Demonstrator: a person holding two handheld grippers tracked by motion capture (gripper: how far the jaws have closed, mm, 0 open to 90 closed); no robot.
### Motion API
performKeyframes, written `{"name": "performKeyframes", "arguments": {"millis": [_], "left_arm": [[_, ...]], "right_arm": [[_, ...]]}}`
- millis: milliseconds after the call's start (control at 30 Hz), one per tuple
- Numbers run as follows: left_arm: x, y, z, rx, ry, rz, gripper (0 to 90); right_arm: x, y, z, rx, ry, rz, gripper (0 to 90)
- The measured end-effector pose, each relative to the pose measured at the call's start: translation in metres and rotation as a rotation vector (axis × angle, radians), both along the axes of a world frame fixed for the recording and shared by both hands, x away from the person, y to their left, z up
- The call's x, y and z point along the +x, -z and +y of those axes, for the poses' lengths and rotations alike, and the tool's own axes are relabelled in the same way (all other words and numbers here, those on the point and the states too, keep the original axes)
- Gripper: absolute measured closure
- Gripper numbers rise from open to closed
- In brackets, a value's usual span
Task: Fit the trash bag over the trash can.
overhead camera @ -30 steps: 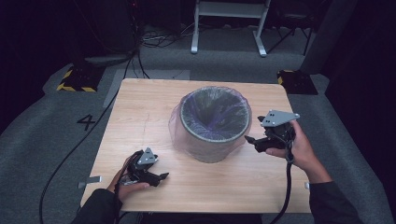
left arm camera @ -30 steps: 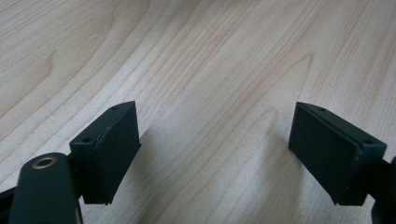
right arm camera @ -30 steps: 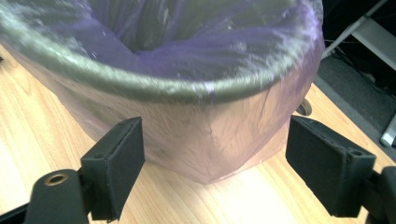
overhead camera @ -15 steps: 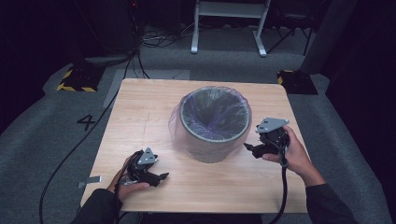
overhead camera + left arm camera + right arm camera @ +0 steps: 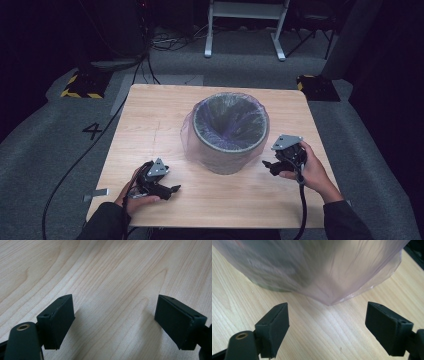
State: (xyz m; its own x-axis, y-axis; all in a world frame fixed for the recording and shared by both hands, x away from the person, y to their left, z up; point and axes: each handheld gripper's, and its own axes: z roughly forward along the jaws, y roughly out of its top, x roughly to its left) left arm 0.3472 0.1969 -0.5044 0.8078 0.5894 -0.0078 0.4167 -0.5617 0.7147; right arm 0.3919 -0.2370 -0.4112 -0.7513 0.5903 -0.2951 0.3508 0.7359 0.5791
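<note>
The bin (image 5: 231,134), wrapped in a loose purple bag (image 5: 332,272), stands mid-table and blocks the straight path between the two tools. The right tool (image 5: 270,166) sits just beside it, jaws wide, the bag's drooping fold close ahead. Around the left tool (image 5: 115,322), the table (image 5: 150,115) lies bare on the near and left sides.

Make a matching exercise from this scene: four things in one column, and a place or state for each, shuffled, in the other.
1. bin
2. plastic bag
3. left gripper
4. right gripper

A. open, over bare wood at the table's near left
B. open, facing the bag's hanging edge
C. stands mid-table
D. purple, lines the bin and drapes over its rim

Pairs: 1-C, 2-D, 3-A, 4-B
</note>
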Motion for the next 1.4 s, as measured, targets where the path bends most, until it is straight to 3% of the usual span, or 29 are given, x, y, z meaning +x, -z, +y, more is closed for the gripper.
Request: {"name": "performKeyframes", "arguments": {"millis": [67, 200, 500, 867, 967, 1333, 1400], "left_arm": [[0.000, 0.000, 0.000, 0.001, 0.000, 0.000, 15.8], [0.000, 0.000, 0.000, 0.000, 0.000, -0.001, 15.8], [0.000, 0.000, 0.000, 0.000, 0.000, -0.001, 15.8], [0.000, 0.000, 0.000, 0.002, 0.000, 0.000, 15.8], [0.000, 0.000, 0.000, 0.000, 0.000, 0.000, 15.8], [0.000, 0.000, 0.000, 0.000, 0.000, 0.000, 15.8], [0.000, 0.000, 0.000, 0.001, 0.001, -0.001, 15.8]], "right_arm": [[0.000, 0.006, -0.001, -0.034, 0.006, -0.011, 19.4], [-0.001, 0.016, -0.003, -0.041, 0.008, 0.007, 19.4], [-0.006, 0.027, -0.011, -0.027, 0.016, 0.018, 19.6], [-0.015, 0.039, -0.027, 0.018, 0.063, 0.033, 19.9], [-0.020, 0.042, -0.034, 0.056, 0.076, 0.020, 20.2], [-0.034, 0.058, -0.050, 0.074, 0.119, 0.017, 19.7], [-0.038, 0.063, -0.057, 0.100, 0.137, 0.024, 19.7]]}}
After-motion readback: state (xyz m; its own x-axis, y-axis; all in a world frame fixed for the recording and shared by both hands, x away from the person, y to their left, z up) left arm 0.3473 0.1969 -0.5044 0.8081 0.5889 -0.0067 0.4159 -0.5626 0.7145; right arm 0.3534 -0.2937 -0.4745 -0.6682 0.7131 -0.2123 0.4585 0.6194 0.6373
